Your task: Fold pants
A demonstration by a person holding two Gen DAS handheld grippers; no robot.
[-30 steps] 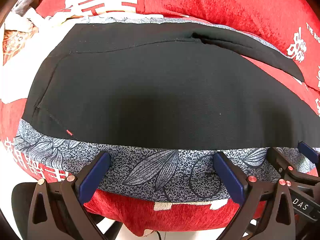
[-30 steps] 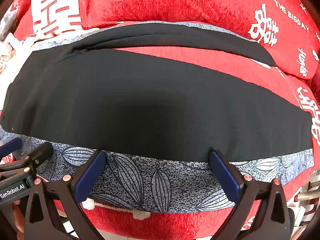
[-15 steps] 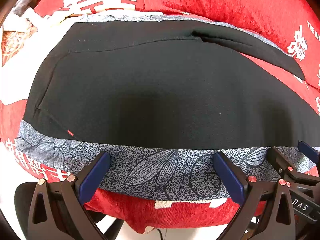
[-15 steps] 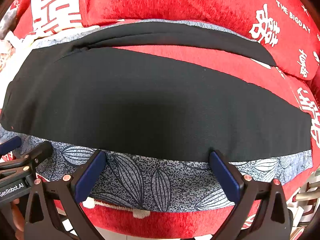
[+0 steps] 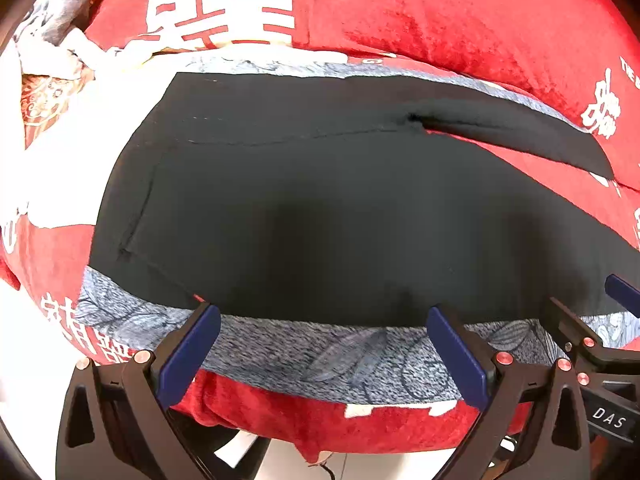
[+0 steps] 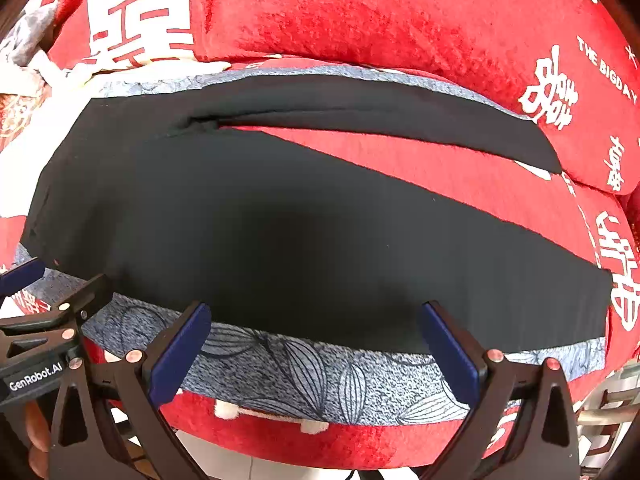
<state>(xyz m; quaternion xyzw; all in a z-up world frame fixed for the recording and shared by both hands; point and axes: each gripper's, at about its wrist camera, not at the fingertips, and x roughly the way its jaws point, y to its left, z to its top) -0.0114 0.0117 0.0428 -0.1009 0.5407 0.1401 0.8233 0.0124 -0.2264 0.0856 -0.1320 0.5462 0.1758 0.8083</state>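
Black pants lie spread flat on a red sofa seat, waist at the left and two legs running right; they also fill the right wrist view. The far leg splits away from the near leg, with red fabric showing between them. My left gripper is open and empty at the near edge of the pants near the waist. My right gripper is open and empty at the near edge of the near leg. Each gripper shows in the other's view, the right one and the left one.
A grey leaf-print cloth lies under the pants along the seat front. Red cushions with white characters stand behind. Crumpled white and grey fabric sits at the far left. A metal rack is at the lower right.
Both grippers have moved forward and closer to the near edge of the pants. The pants have not moved.
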